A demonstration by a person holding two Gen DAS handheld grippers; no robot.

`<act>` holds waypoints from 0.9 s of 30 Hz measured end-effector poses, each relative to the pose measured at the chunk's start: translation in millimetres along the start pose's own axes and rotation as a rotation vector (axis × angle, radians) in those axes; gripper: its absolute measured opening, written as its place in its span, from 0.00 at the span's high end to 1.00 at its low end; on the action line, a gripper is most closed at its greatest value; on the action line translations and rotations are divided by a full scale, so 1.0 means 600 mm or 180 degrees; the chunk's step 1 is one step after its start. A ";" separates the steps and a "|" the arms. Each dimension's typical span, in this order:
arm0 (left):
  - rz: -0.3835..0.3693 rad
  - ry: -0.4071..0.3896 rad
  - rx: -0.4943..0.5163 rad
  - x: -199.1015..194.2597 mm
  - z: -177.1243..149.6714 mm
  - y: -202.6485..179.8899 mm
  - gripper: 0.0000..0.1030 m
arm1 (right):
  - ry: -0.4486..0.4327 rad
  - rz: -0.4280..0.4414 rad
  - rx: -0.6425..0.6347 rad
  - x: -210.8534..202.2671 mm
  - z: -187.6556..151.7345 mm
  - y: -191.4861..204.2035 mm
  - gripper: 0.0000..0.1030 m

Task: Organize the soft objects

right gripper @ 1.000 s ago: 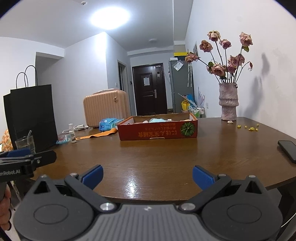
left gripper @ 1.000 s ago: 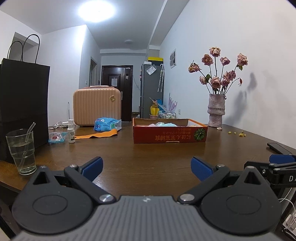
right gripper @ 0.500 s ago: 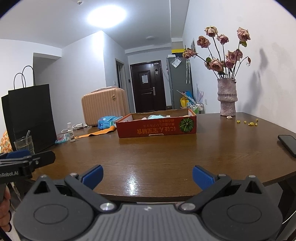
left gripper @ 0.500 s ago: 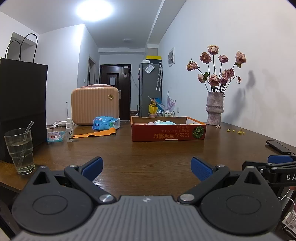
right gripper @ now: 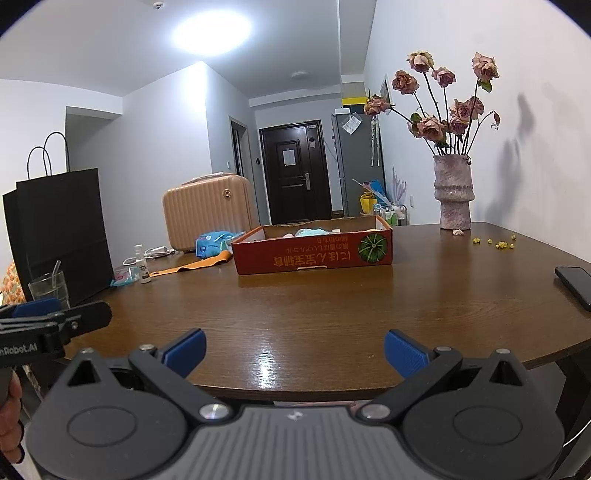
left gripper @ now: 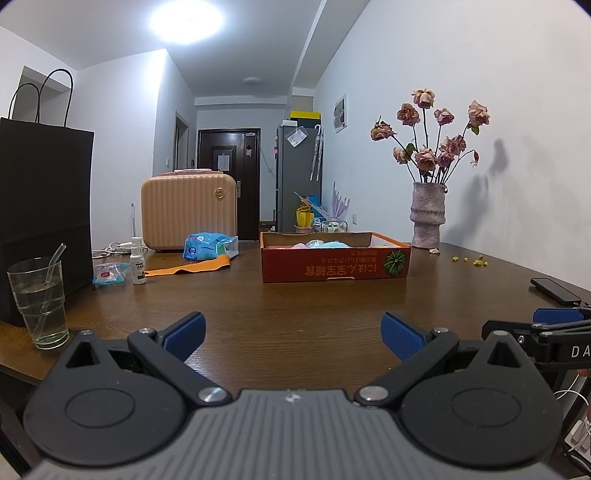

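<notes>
Both grippers' jaws gape wide, empty — pale pink-and-blue soft objects (left gripper: pixel 325 243) (bunched) fill the red box (left gripper: pixel 334 267).

A round ceiling light (left gripper: pixel 185 16) lights the room evenly but burns out to a white patch in both views. It throws a bright glare streak on the glossy table (right gripper: pixel 269 365), and the dried roses (left gripper: pixel 430 147) cast soft grey shadows on the white wall. Both pictures are sharp in the middle, while fisheye bending curves the walls and darkens the corners.
</notes>
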State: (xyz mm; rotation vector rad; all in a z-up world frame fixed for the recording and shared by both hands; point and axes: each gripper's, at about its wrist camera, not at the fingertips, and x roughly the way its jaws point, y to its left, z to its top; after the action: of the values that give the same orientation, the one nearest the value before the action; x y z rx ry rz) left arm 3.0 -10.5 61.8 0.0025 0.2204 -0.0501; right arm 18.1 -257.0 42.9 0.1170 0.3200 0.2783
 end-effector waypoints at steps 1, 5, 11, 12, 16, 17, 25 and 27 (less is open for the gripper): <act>-0.0006 0.0002 0.0002 0.000 0.000 0.000 0.00 | 0.0002 -0.0002 0.0002 0.000 0.000 0.000 0.00; -0.0015 0.0001 0.0015 0.000 -0.001 0.000 0.00 | 0.0007 -0.0004 0.0016 0.001 -0.001 -0.001 0.00; -0.0010 0.0006 0.0006 0.000 -0.002 -0.001 0.00 | 0.0015 0.0010 0.0017 0.003 -0.003 -0.002 0.00; -0.0011 0.0004 0.0008 0.000 -0.001 -0.001 0.00 | 0.0017 0.0011 0.0021 0.004 -0.003 -0.002 0.00; -0.0012 0.0004 0.0006 0.001 -0.001 -0.001 0.00 | 0.0016 0.0006 0.0026 0.005 -0.003 -0.004 0.00; -0.0009 0.0004 0.0006 0.001 -0.001 -0.001 0.00 | 0.0015 0.0007 0.0026 0.005 -0.003 -0.004 0.00; -0.0010 -0.0005 0.0009 0.000 -0.001 0.000 0.00 | -0.0016 -0.0010 0.0039 0.003 -0.003 -0.004 0.00; -0.0008 -0.0010 0.0011 0.001 0.000 0.000 0.00 | -0.0053 -0.0027 0.0057 0.000 -0.003 -0.005 0.00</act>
State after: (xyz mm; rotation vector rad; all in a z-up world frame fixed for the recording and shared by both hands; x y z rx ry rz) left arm 3.3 -10.6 61.5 0.0055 0.2172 -0.0530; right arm 18.3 -259.7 41.0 0.1355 0.3066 0.2660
